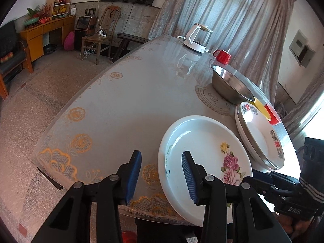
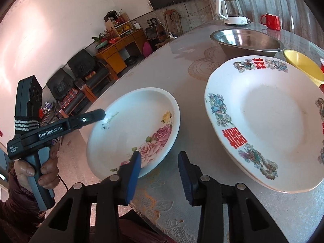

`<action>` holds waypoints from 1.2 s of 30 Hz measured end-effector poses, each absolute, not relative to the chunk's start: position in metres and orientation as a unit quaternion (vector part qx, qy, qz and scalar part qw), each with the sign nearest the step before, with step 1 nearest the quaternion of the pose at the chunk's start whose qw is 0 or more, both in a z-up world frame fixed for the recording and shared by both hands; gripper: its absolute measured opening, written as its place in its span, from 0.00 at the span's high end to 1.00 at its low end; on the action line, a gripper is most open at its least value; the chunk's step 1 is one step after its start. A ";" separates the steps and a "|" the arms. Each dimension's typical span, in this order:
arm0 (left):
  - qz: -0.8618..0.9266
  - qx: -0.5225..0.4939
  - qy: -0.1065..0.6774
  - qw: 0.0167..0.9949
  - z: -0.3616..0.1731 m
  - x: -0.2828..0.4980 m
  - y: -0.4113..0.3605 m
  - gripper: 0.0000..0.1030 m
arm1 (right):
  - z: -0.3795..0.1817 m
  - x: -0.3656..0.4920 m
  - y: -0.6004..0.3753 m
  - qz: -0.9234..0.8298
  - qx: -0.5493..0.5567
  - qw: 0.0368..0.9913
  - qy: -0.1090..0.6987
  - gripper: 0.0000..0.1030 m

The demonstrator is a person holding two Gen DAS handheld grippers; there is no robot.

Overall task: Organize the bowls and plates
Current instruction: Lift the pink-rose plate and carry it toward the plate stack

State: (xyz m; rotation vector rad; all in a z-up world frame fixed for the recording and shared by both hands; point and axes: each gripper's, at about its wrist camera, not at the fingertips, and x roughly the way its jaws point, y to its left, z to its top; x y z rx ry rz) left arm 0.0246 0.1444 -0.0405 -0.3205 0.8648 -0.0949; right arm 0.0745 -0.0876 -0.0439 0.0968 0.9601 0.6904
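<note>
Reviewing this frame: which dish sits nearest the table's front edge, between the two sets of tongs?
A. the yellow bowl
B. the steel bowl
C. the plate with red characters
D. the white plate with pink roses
D: the white plate with pink roses lies at the table edge, with the left tongs open around its rim; the other dishes sit farther back.

Daylight pours through the curtains at twelve o'clock and blows out white at the window at three o'clock. Glare streaks the glossy table near the kettle. The wall at ten o'clock washes pink. Fisheye bending curves the table's edge, and black corners ring both views. Soft shadows sit under the rose plate; focus is fairly sharp throughout.
</note>
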 end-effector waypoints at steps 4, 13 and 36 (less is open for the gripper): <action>-0.052 -0.139 0.420 0.895 -0.046 0.027 0.135 0.71 | -0.046 0.080 -0.079 0.334 0.036 0.824 0.457 0.71; -0.036 -0.103 0.415 0.903 -0.048 0.028 0.124 0.78 | -0.049 0.082 -0.083 0.340 0.049 0.820 0.458 0.68; -0.030 -0.128 0.403 0.906 -0.045 0.027 0.123 0.76 | -0.044 0.071 -0.079 0.310 0.026 0.842 0.442 0.68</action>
